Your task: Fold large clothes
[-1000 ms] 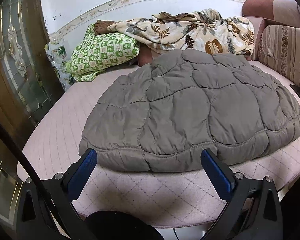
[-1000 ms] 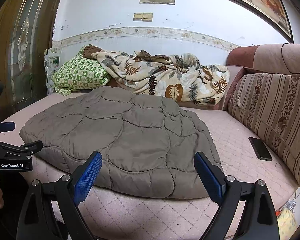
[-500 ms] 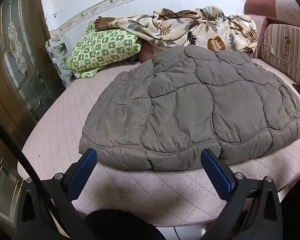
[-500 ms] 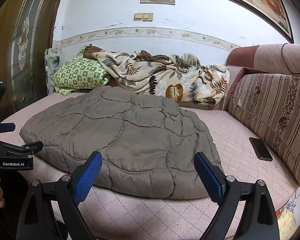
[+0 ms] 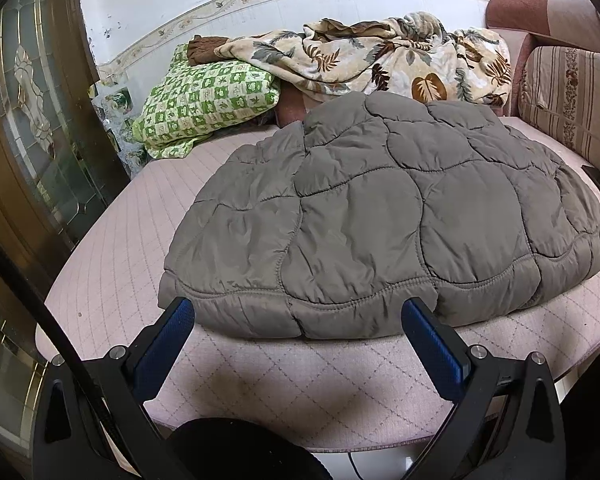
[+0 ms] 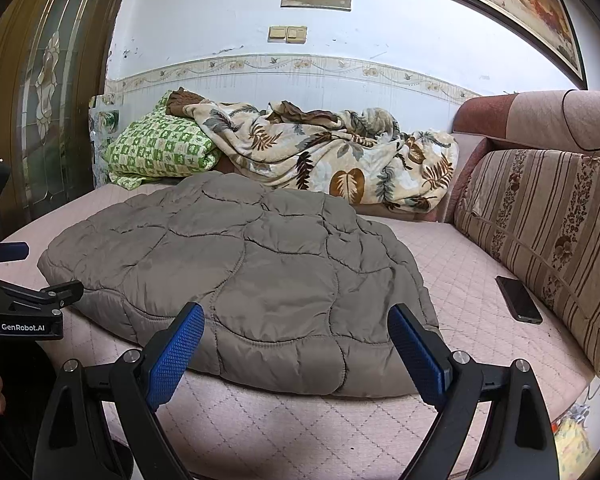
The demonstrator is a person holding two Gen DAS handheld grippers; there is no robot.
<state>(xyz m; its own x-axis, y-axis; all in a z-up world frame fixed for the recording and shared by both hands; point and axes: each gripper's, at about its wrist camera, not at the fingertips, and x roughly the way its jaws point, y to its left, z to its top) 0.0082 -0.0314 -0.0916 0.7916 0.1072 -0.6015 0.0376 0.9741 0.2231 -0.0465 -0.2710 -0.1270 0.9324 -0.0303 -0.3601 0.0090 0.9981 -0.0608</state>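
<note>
A large grey-brown quilted jacket (image 5: 380,216) lies spread flat on the pink quilted bed (image 5: 292,384), its hem toward me; it also shows in the right wrist view (image 6: 252,272). My left gripper (image 5: 296,312) is open and empty, its blue pads level with the hem's near edge, just short of it. My right gripper (image 6: 296,320) is open and empty over the jacket's near right corner, not touching it. The left gripper (image 6: 24,280) shows from the side at the left edge of the right wrist view.
A green checked pillow (image 5: 208,100) and a leaf-print blanket (image 5: 388,60) lie at the bed's far end. A striped cushion (image 6: 548,240) lines the right side with a black phone (image 6: 518,299) beside it. A glass-panelled door (image 5: 28,128) stands left.
The left gripper's view has tilted, so the jacket sits a little higher and farther in frame. The right gripper has barely moved. Both stay open.
</note>
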